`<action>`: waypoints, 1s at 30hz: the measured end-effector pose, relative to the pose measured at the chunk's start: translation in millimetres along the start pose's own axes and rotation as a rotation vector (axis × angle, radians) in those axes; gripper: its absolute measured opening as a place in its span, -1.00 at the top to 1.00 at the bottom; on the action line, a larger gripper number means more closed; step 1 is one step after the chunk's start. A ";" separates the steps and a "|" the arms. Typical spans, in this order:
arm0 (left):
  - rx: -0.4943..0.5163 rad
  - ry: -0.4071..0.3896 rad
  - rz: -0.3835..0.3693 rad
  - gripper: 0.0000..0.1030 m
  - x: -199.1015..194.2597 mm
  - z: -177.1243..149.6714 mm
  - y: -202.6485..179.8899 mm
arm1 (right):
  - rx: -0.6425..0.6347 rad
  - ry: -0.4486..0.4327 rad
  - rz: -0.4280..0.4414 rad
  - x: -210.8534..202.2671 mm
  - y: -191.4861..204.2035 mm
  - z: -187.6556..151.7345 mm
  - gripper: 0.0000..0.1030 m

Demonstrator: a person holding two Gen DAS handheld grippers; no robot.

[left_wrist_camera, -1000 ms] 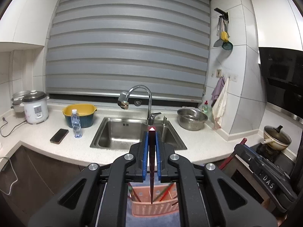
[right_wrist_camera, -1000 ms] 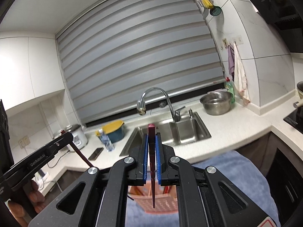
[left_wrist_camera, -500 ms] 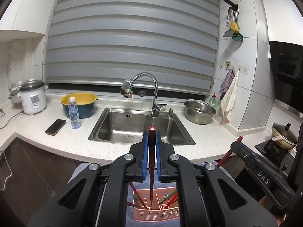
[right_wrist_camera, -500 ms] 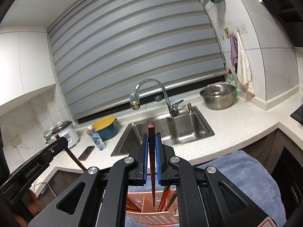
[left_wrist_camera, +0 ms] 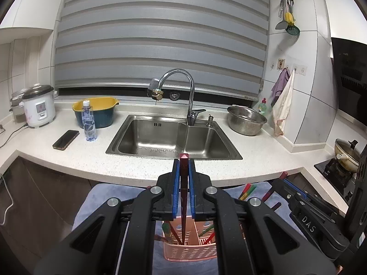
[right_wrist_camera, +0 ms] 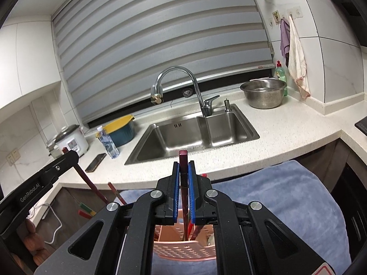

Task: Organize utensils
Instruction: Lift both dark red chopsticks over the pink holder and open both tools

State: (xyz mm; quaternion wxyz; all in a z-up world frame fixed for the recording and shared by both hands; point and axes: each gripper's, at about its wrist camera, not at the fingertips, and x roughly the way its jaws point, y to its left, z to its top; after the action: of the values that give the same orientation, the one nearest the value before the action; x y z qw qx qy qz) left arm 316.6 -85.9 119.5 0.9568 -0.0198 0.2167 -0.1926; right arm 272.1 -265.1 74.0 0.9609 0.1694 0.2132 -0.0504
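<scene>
Kitchen counter (left_wrist_camera: 96, 158) — dark red chopstick (left_wrist_camera: 184, 183), upright

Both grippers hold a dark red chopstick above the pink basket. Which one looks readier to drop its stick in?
Probably the left gripper: its chopstick tip already sits inside the pink basket. The right gripper looks nearly as ready.

Steel sink (left_wrist_camera: 174, 135) set in a speckled white counter (left_wrist_camera: 91, 158), faucet (left_wrist_camera: 181, 87) arched over it. Left of the sink: phone (left_wrist_camera: 66, 139), water bottle (left_wrist_camera: 89, 121) just before a yellow-and-blue basin (left_wrist_camera: 97, 112), rice cooker (left_wrist_camera: 39, 106). Right: steel colander (left_wrist_camera: 246, 120), soap bottle (left_wrist_camera: 263, 106) behind it, cloths (left_wrist_camera: 283, 105) hanging. Blue towel (right_wrist_camera: 298, 197) below the counter edge.
</scene>
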 end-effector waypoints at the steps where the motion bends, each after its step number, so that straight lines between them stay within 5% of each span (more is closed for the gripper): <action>1: 0.001 0.001 0.001 0.86 0.4 -1.1 0.0 | 0.002 0.005 -0.002 0.9 -0.7 -1.2 0.86; 4: 0.001 -0.003 0.016 0.82 -0.9 -4.5 0.1 | 0.005 0.017 -0.010 2.0 -2.5 -5.2 0.84; 8: -0.001 -0.013 0.041 0.35 -5.7 -7.4 0.1 | 0.007 0.011 -0.020 -3.6 -3.8 -7.9 0.55; 10: 0.002 -0.015 0.046 0.33 -9.4 -8.3 -0.2 | 0.008 0.006 -0.022 -7.8 -3.9 -8.1 0.43; 21: 0.019 -0.008 0.060 0.22 -29.0 -14.2 -5.0 | 0.010 0.003 -0.031 -30.2 -7.2 -12.7 0.42; 30: 0.057 -0.003 0.092 -0.22 -62.7 -32.3 -14.5 | -0.004 0.013 -0.067 -63.1 -13.6 -32.0 0.14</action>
State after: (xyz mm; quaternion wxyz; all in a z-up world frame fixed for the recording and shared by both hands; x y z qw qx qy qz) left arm 245.6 -74.2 117.5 0.9652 0.0171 0.2103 -0.1547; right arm 200.2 -265.2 69.6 0.9576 0.1605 0.2251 -0.0810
